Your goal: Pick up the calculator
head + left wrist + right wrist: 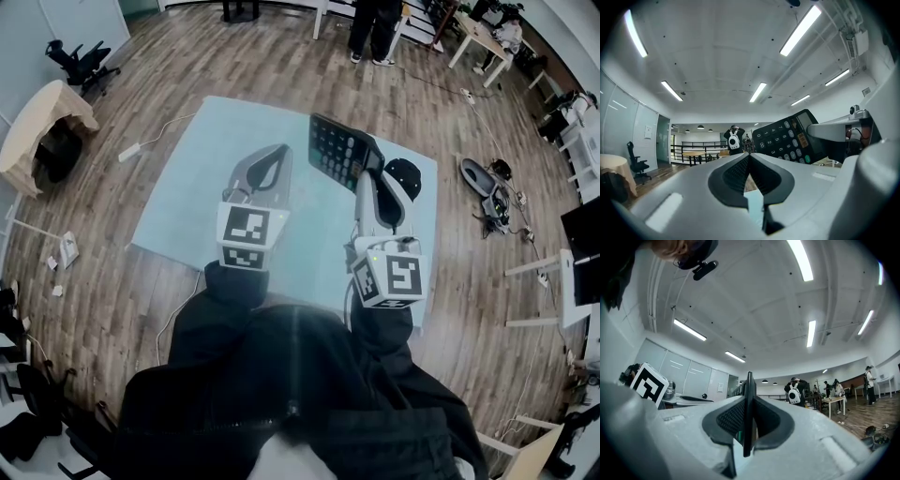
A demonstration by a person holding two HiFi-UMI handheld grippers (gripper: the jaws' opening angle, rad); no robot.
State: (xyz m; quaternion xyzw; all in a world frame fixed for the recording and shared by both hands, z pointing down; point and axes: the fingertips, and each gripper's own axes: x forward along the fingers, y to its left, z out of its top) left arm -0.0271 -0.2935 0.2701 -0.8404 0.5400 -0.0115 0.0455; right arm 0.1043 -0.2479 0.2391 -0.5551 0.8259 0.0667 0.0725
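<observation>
My right gripper (367, 164) is shut on the near edge of the black calculator (339, 150), which is lifted and tilted above the light blue mat (187, 197). In the right gripper view the calculator (748, 394) stands edge-on, clamped between the pads of the right gripper (749, 404). My left gripper (275, 155) hovers just left of it, shut with nothing in it. In the left gripper view the left gripper's (749, 158) tips meet, and the calculator's keypad (787, 138) shows at the right, held by the right gripper's fingers (836, 129).
A black cap-like object (405, 176) lies at the mat's right edge. Cables and gear (487, 183) sit on the wood floor to the right. A cloth-covered table (42, 122) and an office chair (82, 61) stand at the left. A person (373, 28) stands far back.
</observation>
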